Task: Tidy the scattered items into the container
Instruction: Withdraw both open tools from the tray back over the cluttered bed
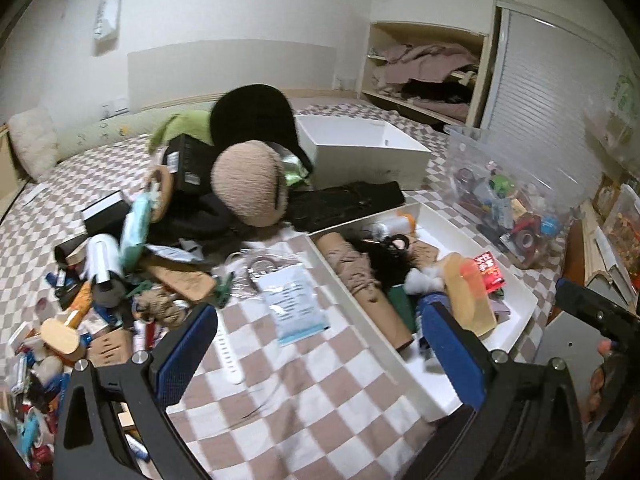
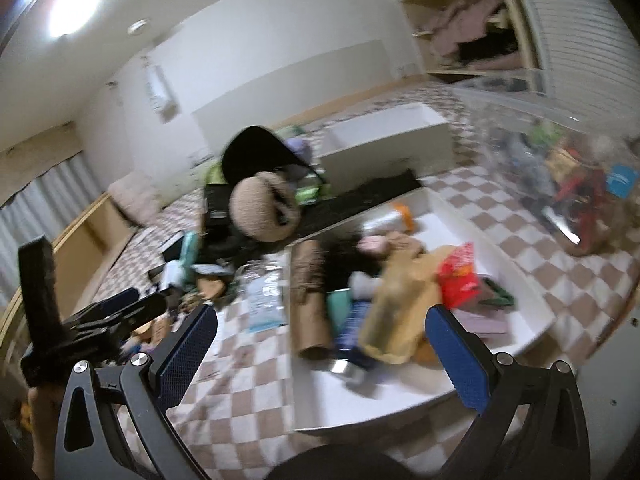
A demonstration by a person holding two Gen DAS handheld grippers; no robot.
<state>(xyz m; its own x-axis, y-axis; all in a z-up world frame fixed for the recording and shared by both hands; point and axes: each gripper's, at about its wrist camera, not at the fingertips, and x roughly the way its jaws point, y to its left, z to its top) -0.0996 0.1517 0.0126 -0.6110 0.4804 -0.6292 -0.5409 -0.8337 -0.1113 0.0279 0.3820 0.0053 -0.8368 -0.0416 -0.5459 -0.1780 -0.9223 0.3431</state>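
A white tray [image 1: 516,280] lies on the checkered bedspread and holds a cardboard tube [image 1: 360,280], an amber bottle [image 1: 468,292], a red packet [image 1: 490,272] and other small items. A pile of scattered items [image 1: 104,280] lies at the left, with a white strap [image 1: 230,360] and a clear packet [image 1: 294,300] nearer the tray. My left gripper [image 1: 320,320] is open and empty above the bedspread by the tray's left wall. My right gripper [image 2: 320,320] is open and empty above the tray [image 2: 400,400]; that view is blurred.
A beige plush [image 1: 248,184] with a black cap [image 1: 256,116] sits behind the pile. A white box [image 1: 360,152] and a black keyboard-like case [image 1: 348,200] lie beyond the tray. A clear bag of items [image 1: 516,204] stands at the right.
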